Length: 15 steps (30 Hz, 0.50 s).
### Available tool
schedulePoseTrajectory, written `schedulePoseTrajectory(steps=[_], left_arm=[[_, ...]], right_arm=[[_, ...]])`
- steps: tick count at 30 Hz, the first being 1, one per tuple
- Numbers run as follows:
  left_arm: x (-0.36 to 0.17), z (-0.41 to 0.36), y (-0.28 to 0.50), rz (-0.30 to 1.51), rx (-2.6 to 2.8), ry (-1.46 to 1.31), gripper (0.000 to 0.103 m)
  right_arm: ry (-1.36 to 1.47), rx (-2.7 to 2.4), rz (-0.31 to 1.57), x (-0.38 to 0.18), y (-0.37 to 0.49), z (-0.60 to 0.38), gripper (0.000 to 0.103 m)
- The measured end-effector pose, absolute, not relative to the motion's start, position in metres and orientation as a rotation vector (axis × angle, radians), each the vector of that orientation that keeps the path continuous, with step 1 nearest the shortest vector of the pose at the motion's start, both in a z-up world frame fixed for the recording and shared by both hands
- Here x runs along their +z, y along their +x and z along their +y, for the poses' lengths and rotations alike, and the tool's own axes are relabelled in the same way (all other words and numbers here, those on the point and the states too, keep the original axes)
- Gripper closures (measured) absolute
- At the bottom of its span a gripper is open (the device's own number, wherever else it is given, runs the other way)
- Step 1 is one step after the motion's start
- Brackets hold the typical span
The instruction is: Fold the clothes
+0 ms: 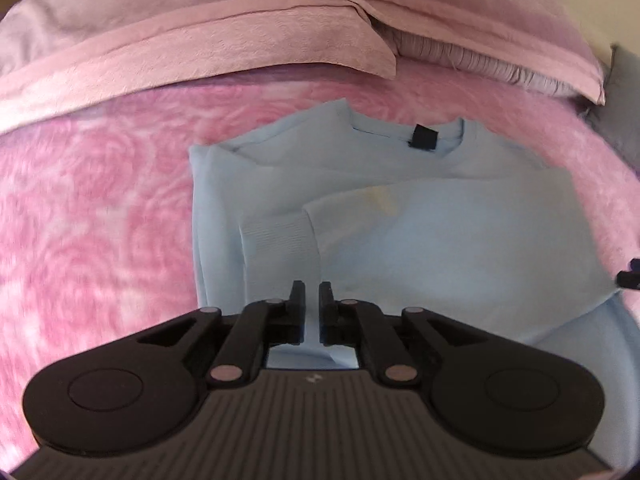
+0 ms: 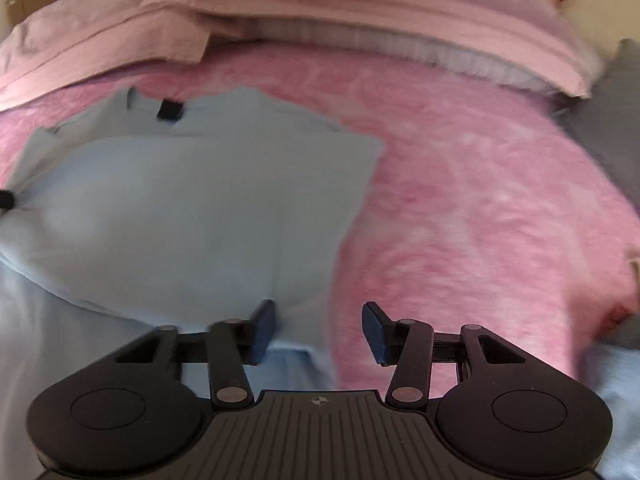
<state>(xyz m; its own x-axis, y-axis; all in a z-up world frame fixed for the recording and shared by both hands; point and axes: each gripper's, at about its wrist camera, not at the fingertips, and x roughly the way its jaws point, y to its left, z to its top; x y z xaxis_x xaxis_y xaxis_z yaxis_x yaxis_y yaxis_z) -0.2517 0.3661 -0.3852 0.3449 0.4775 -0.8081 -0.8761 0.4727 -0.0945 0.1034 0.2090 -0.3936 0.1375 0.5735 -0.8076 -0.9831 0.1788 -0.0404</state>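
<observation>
A light blue sweatshirt (image 1: 400,216) lies on the pink bed, sides and sleeves folded inward, collar with a dark label (image 1: 423,137) at the far end. My left gripper (image 1: 312,292) is over its near hem, jaws nearly closed with a strip of blue fabric showing in the narrow gap. In the right wrist view the sweatshirt (image 2: 180,208) fills the left half. My right gripper (image 2: 319,312) is open and empty over its near right edge, left finger above the fabric, right finger above the blanket.
A fuzzy pink rose-patterned blanket (image 1: 88,216) covers the bed. Mauve pillows (image 1: 200,32) lie along the far side. A grey cushion (image 2: 612,128) sits at the far right. The right gripper's tip (image 1: 628,278) shows at the left view's right edge.
</observation>
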Motion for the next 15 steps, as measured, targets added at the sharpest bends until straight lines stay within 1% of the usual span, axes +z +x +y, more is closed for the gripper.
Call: schedulePoseTrajectory(steps=[2, 5, 8, 10, 12, 15], left_arm=[[-0.387, 0.353, -0.251, 0.814, 0.942, -0.582, 0.099], [-0.398, 0.330, -0.253, 0.880, 0.955, -0.548, 0.099], [-0.409, 0.299, -0.283, 0.936, 1.008, -0.577, 0.099], [-0.405, 0.273, -0.312, 0.934, 1.040, -0.626, 0.099], [-0.399, 0.248, -0.334, 0.965, 1.060, -0.661, 0.100], [-0.388, 0.220, -0.355, 1.018, 1.075, -0.704, 0.100]], right_arm=[[-0.639, 1.298, 0.750, -0.385, 0.098, 0.203, 0.055], [-0.661, 1.373, 0.741, -0.391, 0.079, 0.204, 0.055], [-0.798, 1.340, 0.767, -0.414, 0.066, 0.188, 0.055], [-0.763, 1.303, 0.789, -0.417, 0.071, 0.153, 0.055], [-0.763, 1.249, 0.846, -0.410, 0.077, 0.114, 0.055], [-0.749, 1.143, 0.985, -0.401, 0.085, 0.070, 0.055]])
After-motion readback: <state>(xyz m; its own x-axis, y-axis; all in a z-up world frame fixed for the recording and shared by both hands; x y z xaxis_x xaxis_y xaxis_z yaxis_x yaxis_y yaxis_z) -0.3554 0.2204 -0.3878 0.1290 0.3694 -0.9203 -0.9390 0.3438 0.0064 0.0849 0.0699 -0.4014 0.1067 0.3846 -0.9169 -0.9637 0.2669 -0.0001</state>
